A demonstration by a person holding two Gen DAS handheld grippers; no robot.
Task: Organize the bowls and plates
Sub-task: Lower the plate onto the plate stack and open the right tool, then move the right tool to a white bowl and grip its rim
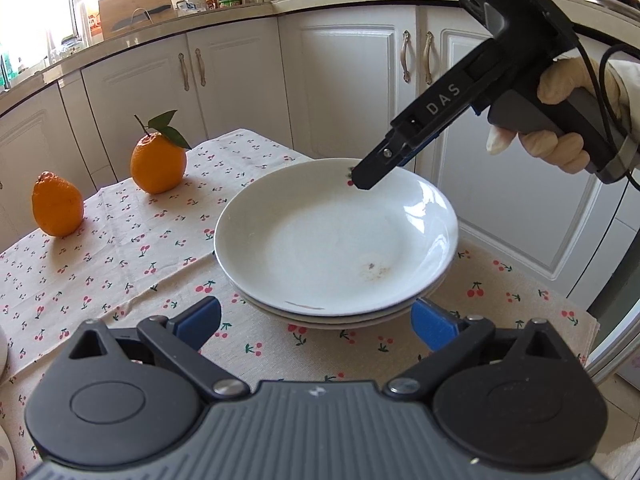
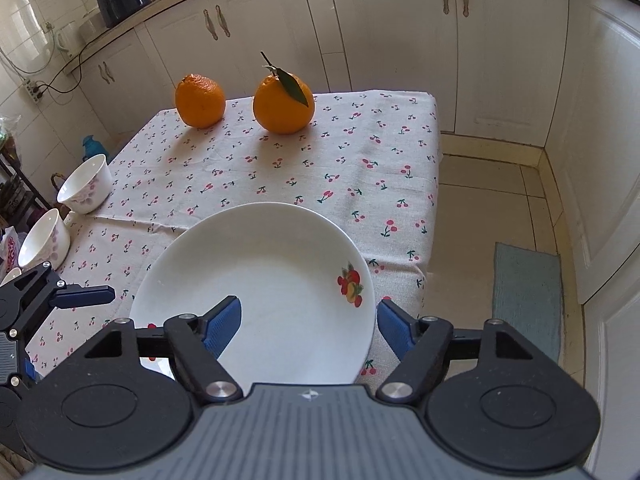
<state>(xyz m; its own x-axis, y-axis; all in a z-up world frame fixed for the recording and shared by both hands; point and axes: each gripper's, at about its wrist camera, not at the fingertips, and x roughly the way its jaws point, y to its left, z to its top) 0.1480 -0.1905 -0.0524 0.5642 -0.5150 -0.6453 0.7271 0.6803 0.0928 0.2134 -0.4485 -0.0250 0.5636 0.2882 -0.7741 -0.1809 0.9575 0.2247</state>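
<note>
Stacking white plates on cherry cloth, both tongs spread wide, two bowls empty.

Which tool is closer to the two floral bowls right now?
Left. The left tool is open just beside the nearer floral bowl. The right tool is farther off, open, its fingers straddling the rim of the top plate.

Glossy white ceramic plates sit on matt woven cloth; the oranges have dimpled, faintly shiny skin.
</note>
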